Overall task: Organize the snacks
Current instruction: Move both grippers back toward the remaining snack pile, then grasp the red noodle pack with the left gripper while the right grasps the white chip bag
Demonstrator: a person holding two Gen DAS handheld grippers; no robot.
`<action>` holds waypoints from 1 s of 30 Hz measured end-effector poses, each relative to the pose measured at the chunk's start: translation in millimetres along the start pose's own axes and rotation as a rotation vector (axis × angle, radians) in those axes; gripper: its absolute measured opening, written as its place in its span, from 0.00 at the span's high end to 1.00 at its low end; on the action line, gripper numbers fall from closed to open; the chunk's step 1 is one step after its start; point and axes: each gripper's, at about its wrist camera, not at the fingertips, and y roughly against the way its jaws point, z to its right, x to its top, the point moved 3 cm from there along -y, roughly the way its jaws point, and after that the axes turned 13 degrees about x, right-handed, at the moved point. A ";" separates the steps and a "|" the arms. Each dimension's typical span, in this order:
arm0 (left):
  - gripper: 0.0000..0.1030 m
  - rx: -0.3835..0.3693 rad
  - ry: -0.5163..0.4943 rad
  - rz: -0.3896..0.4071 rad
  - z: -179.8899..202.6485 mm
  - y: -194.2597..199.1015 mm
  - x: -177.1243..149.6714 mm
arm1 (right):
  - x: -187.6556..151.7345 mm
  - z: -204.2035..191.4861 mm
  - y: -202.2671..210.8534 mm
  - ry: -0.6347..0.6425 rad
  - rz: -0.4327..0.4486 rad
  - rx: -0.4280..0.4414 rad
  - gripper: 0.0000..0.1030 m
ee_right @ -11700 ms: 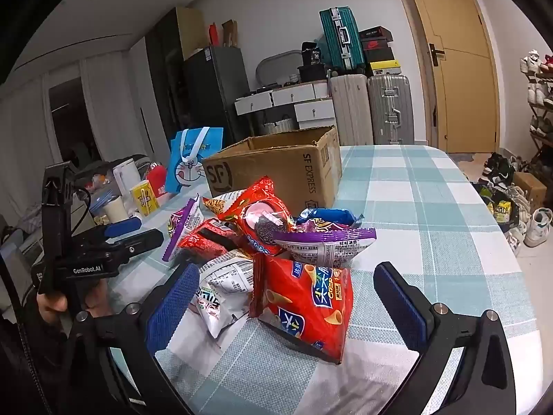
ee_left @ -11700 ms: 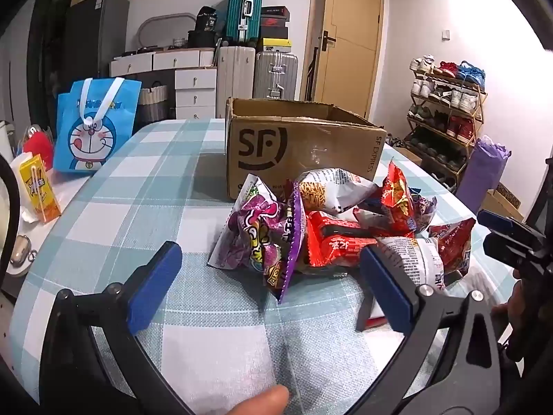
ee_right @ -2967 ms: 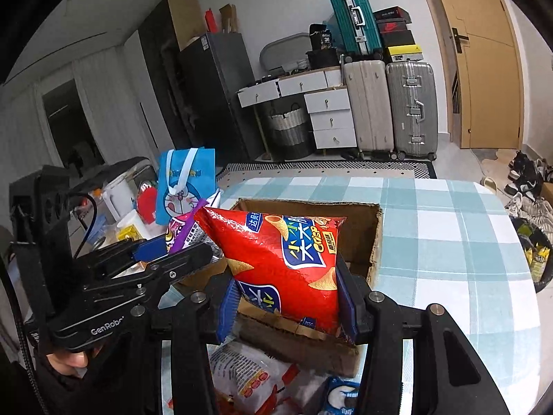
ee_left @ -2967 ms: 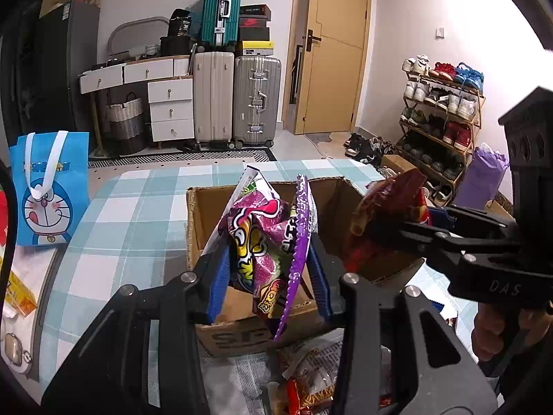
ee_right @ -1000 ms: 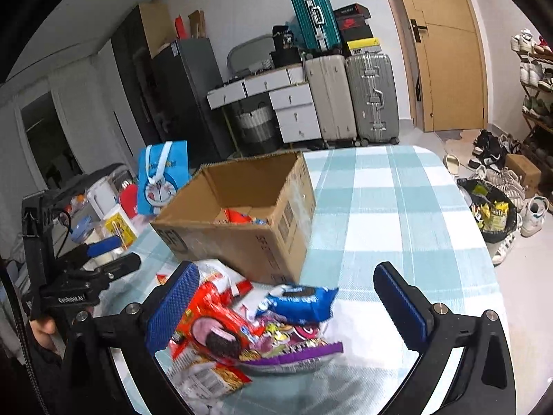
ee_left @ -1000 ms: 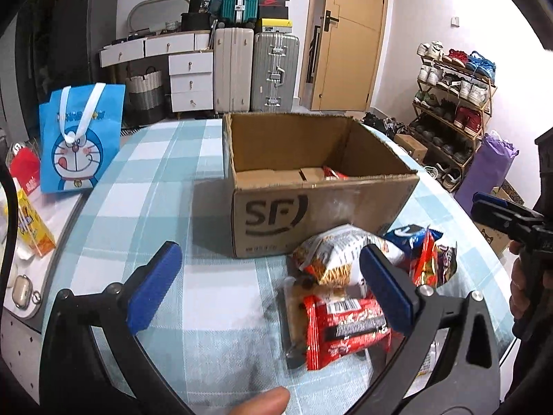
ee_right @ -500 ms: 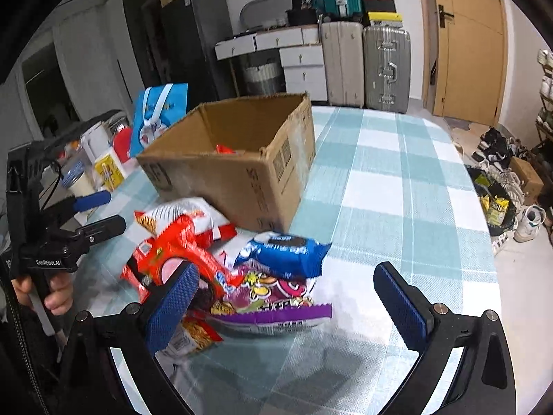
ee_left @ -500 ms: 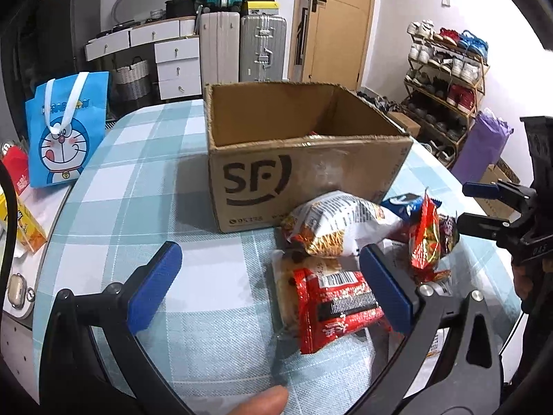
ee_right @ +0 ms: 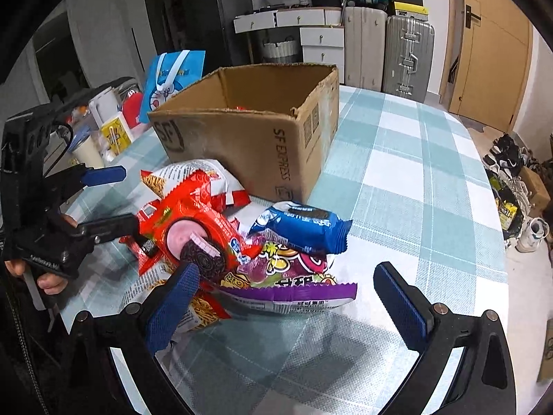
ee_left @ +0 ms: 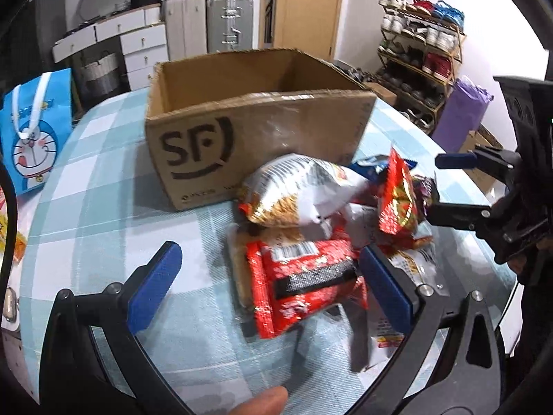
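Observation:
An open SF cardboard box (ee_left: 255, 128) stands on the checked tablecloth, with a pile of snack packets in front of it. My left gripper (ee_left: 273, 287) is open low over the table, and a red packet (ee_left: 304, 287) lies between its fingers. Behind that lies a white and silver bag (ee_left: 297, 190). My right gripper (ee_right: 287, 306) is open around the near end of a purple packet (ee_right: 293, 276). A blue cookie packet (ee_right: 300, 224) and a red cookie packet (ee_right: 193, 231) rest on the pile. A bit of red shows inside the box (ee_right: 249, 131).
A blue cartoon gift bag (ee_left: 31, 131) stands on the table's left side, by a yellow carton (ee_right: 114, 135) and cups. Bare tablecloth (ee_right: 414, 180) stretches right of the box. Suitcases (ee_right: 408, 55), drawers and a shoe rack (ee_left: 421, 52) stand beyond the table.
Both grippers have come down and closer to the snack pile over the last second. Both stay open and hold nothing.

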 end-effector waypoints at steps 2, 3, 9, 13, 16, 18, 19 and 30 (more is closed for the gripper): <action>0.00 -0.013 -0.008 -0.017 4.8 -3.8 -1.8 | -1.1 0.4 -0.4 0.001 -0.005 0.003 0.00; 0.00 -0.020 -0.012 -0.023 7.2 -5.4 -2.5 | -1.6 0.5 -0.8 0.002 -0.008 0.002 0.00; 0.00 -0.004 -0.015 -0.059 14.4 -19.1 -5.9 | -4.7 2.1 -6.9 -0.002 -0.035 0.002 0.00; 0.00 0.026 -0.011 -0.066 11.9 -24.2 -2.6 | -7.4 3.9 -11.9 0.003 -0.060 -0.017 0.00; 0.00 0.022 0.004 -0.075 3.6 -27.7 -1.5 | -9.2 11.9 -10.8 -0.011 -0.070 -0.039 0.00; 0.00 0.017 0.010 -0.085 2.2 -31.2 -0.4 | -10.1 18.4 -9.5 -0.028 -0.069 -0.045 0.00; 0.00 0.018 0.009 -0.091 2.5 -33.2 0.1 | -10.4 22.0 -9.1 -0.040 -0.066 -0.045 0.00; 0.00 0.025 0.006 -0.124 -3.6 -49.6 -5.5 | -9.6 31.5 -17.5 -0.112 -0.039 0.004 0.00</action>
